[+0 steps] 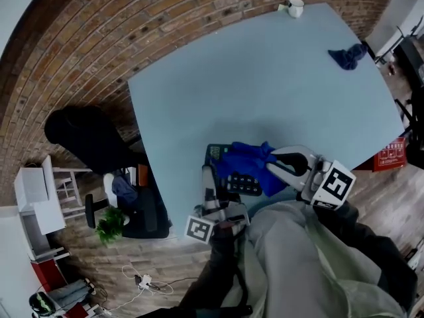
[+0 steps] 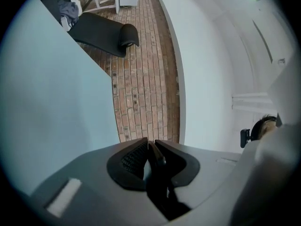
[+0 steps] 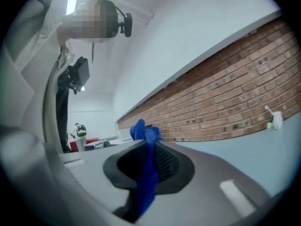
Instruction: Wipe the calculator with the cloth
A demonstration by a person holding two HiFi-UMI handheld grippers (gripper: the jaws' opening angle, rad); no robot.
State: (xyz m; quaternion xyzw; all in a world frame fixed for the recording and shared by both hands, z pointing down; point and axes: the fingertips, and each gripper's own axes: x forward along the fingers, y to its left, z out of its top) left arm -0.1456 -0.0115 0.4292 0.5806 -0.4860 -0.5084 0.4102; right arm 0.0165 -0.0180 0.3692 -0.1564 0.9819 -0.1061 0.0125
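The dark calculator [image 1: 244,183] is held up over the near edge of the pale blue table [image 1: 265,91], close to the person's body. A blue cloth [image 1: 248,159] drapes over its upper part. My left gripper [image 1: 209,179] is shut on the calculator's left edge. In the left gripper view the pads of that gripper [image 2: 150,147] pinch a thin dark edge of the calculator [image 2: 156,173]. My right gripper [image 1: 269,167] comes in from the right and is shut on the cloth. In the right gripper view the cloth [image 3: 146,173] hangs from the closed pads of that gripper [image 3: 148,141].
A second blue cloth [image 1: 348,57] lies near the table's far right edge, and a white cup [image 1: 293,6] stands at the far corner. A black chair [image 1: 93,138], a potted plant [image 1: 109,224] and white shelving [image 1: 40,191] stand on the brick floor to the left.
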